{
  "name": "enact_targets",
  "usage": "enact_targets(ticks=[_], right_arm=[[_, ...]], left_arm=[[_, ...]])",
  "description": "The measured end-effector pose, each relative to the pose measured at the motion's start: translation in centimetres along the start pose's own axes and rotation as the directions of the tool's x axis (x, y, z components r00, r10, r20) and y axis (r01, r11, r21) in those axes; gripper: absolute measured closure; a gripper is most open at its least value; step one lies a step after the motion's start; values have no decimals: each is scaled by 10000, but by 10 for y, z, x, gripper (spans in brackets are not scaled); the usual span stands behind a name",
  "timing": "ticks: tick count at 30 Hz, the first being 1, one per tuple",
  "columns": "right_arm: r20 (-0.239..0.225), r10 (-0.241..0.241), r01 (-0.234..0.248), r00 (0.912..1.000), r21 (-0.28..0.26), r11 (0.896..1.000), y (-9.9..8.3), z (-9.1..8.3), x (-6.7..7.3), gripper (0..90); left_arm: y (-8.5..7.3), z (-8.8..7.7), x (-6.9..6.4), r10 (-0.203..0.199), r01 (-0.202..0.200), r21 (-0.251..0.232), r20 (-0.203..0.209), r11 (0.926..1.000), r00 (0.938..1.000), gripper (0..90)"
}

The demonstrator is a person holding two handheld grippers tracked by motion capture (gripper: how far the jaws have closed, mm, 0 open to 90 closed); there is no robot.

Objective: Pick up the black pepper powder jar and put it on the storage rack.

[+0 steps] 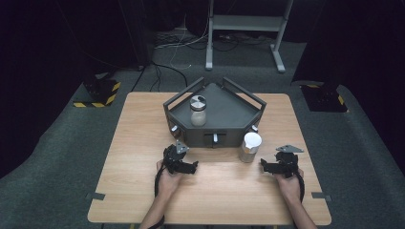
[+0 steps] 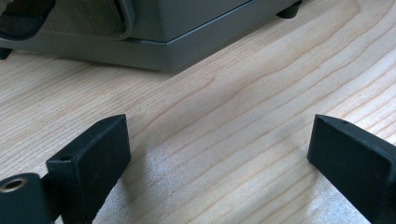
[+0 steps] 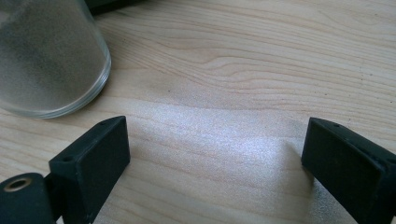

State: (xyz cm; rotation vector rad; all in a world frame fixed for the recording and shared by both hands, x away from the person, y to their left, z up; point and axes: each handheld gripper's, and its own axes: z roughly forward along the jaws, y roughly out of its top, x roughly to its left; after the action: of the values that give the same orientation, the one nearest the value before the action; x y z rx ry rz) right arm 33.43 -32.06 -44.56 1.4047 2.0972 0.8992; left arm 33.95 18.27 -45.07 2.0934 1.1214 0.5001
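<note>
From above I see the wooden table point(image 1: 143, 191), one dark grey tray point(image 1: 229, 114), and two jars: one inside the tray point(image 1: 198, 110), one white-lidded jar point(image 1: 250, 147) standing on the table just in front of it. My right gripper point(image 3: 215, 154) view catches that jar's glass base up close, beside jaws spread wide on nothing. My left gripper point(image 2: 219, 149) view, also wide and empty, shows the tray's lower edge.

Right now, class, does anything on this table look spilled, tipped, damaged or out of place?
Nothing stands out. One jar stands upright on the grey tray, the other jar upright on the table just in front of it. No spill shows. The left gripper and right gripper rest open on the wood, holding nothing.
</note>
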Motion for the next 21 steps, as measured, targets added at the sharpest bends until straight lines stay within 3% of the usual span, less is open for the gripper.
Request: enact_targets(ticks=[9, 21], right_arm=[[25, -18, 18, 10000, 1, 10000, -1, -1, 1, 65], [-552, -282, 274, 9981, -151, 9995, -3, -2, 1, 54]], left_arm=[[0, 0, 0, 1, -1, -1, 1, 10000, 10000, 60], [0, 0, 0, 2, -2, 1, 3, 10000, 10000, 60]])
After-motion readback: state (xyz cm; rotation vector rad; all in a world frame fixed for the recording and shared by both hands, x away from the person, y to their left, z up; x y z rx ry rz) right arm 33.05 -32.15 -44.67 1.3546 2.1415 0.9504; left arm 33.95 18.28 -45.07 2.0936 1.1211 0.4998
